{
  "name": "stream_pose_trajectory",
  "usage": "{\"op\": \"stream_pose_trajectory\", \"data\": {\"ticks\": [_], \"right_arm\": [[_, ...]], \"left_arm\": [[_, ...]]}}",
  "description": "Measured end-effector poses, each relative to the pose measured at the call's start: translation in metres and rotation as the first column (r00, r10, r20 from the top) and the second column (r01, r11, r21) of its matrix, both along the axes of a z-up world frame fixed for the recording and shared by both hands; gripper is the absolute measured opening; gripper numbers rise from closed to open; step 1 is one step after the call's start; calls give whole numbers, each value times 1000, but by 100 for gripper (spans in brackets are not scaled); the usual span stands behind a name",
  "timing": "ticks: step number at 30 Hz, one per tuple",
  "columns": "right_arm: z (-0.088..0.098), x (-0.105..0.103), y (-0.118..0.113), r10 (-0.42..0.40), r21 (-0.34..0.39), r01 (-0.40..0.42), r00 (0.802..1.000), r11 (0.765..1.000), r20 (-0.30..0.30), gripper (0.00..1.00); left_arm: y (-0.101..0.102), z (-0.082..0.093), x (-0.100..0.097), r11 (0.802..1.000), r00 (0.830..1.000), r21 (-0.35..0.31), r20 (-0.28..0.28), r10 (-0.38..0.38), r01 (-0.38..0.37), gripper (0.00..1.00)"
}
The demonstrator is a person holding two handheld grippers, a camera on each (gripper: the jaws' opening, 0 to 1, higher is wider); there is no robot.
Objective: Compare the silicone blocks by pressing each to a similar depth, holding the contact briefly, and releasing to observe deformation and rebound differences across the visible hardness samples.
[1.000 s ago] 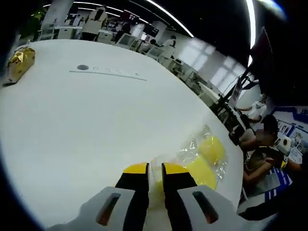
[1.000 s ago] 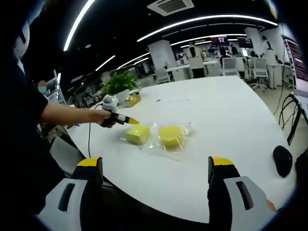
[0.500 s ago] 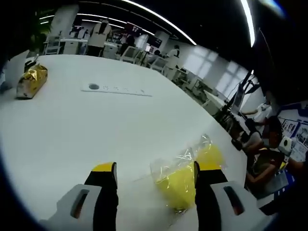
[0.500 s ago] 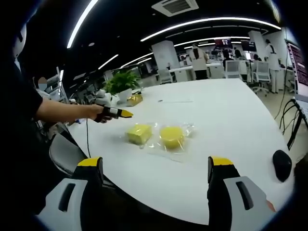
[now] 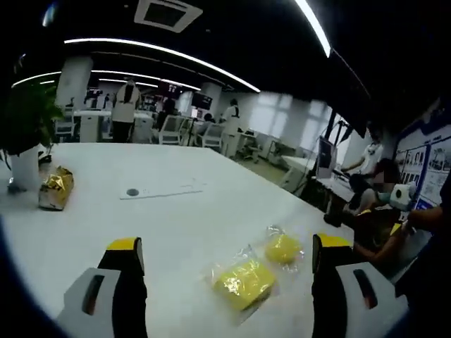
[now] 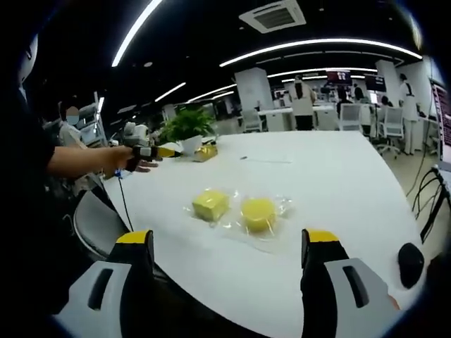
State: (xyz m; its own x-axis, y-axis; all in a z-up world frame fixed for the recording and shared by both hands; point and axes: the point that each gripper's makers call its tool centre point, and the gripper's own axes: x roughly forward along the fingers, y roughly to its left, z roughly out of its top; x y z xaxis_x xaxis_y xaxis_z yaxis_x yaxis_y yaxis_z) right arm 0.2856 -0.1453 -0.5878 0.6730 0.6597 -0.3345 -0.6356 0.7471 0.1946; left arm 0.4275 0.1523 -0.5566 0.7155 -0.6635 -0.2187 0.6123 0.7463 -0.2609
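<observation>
Two yellow silicone blocks lie in clear plastic bags on the white table (image 6: 338, 176). In the right gripper view the square block (image 6: 210, 205) is on the left and the round block (image 6: 258, 213) beside it on the right. My left gripper (image 5: 228, 243) is open and held above the table, with the square block (image 5: 244, 283) and the round block (image 5: 282, 248) lying below and ahead between its jaws, apart from them. A hand holds that left gripper (image 6: 156, 151) off to the left of the blocks. My right gripper (image 6: 227, 236) is open, well back from both blocks.
A gold package (image 5: 55, 189) and a potted plant (image 5: 25, 141) stand at the table's far left, with a paper strip (image 5: 162, 190) near the middle. A black mouse (image 6: 411, 255) lies at the table's right edge. A person (image 5: 373, 218) sits beyond the blocks. A chair (image 6: 99, 225) stands near.
My left gripper was shut at the square block, then opened and pulled up and away from it. The right gripper has stayed open and almost still.
</observation>
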Motion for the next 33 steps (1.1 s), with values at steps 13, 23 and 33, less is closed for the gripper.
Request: {"op": "stream_pose_trajectory", "data": {"ticks": [13, 23, 33], "right_arm": [[12, 19, 12, 50, -69, -46, 997, 997, 62, 80], [10, 19, 17, 152, -188, -132, 984, 973, 94, 83], [-11, 15, 11, 208, -303, -186, 977, 935, 43, 91]], "left_arm": [[-15, 48, -65, 986, 977, 115, 161, -140, 123, 99], [-17, 19, -112, 981, 985, 119, 60, -164, 156, 99], [-11, -26, -147, 976, 987, 159, -80, -141, 152, 99]]}}
